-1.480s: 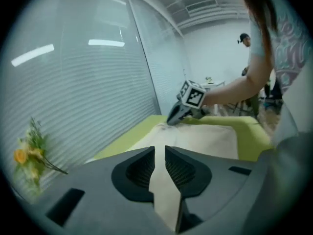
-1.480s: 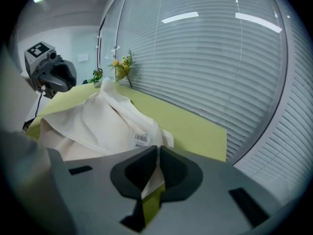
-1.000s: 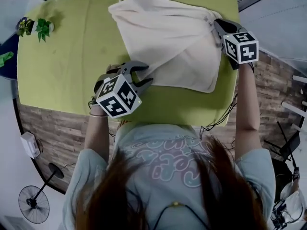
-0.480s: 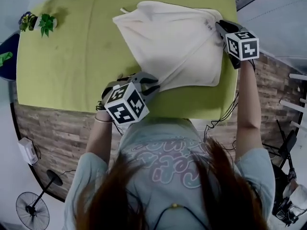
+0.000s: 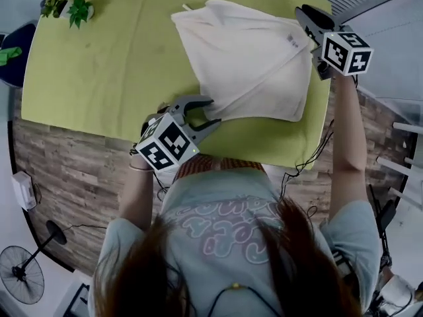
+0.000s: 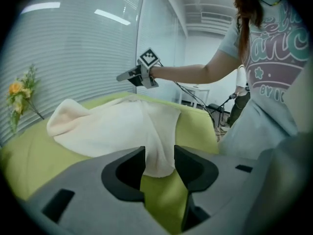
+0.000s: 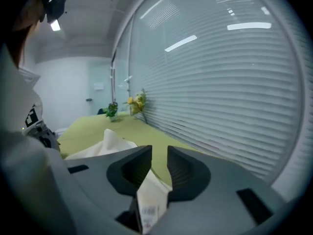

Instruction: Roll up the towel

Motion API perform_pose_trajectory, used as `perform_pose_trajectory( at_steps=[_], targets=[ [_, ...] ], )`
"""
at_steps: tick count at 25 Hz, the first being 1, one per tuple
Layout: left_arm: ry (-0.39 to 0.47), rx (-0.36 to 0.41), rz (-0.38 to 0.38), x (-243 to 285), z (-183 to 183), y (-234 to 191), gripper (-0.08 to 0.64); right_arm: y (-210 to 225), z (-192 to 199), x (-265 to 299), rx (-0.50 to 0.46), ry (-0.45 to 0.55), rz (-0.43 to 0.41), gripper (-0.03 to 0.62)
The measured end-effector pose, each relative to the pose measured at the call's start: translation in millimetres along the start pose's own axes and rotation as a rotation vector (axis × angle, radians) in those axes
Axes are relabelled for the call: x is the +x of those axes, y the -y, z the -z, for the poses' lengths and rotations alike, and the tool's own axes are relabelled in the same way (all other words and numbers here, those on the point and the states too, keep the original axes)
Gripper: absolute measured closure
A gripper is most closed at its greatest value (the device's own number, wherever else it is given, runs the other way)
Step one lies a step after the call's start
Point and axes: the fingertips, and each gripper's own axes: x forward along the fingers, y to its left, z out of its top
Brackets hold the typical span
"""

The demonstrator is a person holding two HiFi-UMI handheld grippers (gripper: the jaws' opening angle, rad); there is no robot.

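Towel (image 5: 254,61) on green table (image 5: 99,78)

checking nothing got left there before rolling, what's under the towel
Only the green table shows around the towel, which lies spread on it with no obvious lump. Whatever the cloth itself covers cannot be seen.

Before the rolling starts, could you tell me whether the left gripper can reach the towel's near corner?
Probably yes: the left gripper has just been opening its jaws, a corner of the towel lies between them on the green table, and nothing blocks it.
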Motion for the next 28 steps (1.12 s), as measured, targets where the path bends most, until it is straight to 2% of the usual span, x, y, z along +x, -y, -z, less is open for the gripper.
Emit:
perform_pose_trajectory(
  at_steps=[4,7,10,12,14,15,16,19,22,23,25,26,28],
  targets=[
    [-0.068,-0.059,-0.054,13,6,-6,0.405,-41,-24,96,-0.157,-0.127,-0.233,0.453],
    [-0.095,-0.093,-0.097,20,11,-7,0.405,-90,-8,161,-0.233,-0.251,-0.397,0.381],
    [-0.080,-0.139,-0.132,21,10,-12,0.405,-123,15,198,-0.347,-0.358,-0.469,0.379],
    [-0.082,-0.144,-0.148,21,10,-14,0.405,-131,28,208,-0.349,-0.422,-0.501,0.378],
    [-0.083,-0.148,-0.164,21,10,-15,0.405,-132,32,211,-0.312,-0.442,-0.514,0.437],
    [-0.080,-0.151,-0.172,21,11,-16,0.405,-130,32,211,-0.296,-0.437,-0.518,0.534],
    [-0.077,-0.155,-0.180,21,11,-16,0.405,-128,31,210,-0.278,-0.427,-0.524,0.566],
    [-0.069,-0.160,-0.196,20,13,-16,0.405,-109,18,212,-0.193,-0.343,-0.485,0.571],
    [-0.069,-0.169,-0.211,20,13,-16,0.405,-66,-3,219,-0.121,-0.240,-0.327,0.571],
    [-0.070,-0.173,-0.215,21,13,-17,0.405,-50,-4,222,-0.130,-0.230,-0.263,0.571],
    [-0.072,-0.181,-0.222,21,14,-17,0.405,-22,5,226,-0.209,-0.254,-0.144,0.567],
    [-0.072,-0.184,-0.227,21,14,-17,0.405,-13,10,228,-0.244,-0.265,-0.098,0.562],
    [-0.070,-0.191,-0.235,21,14,-16,0.405,-2,9,229,-0.249,-0.241,-0.039,0.554]
  ],
)
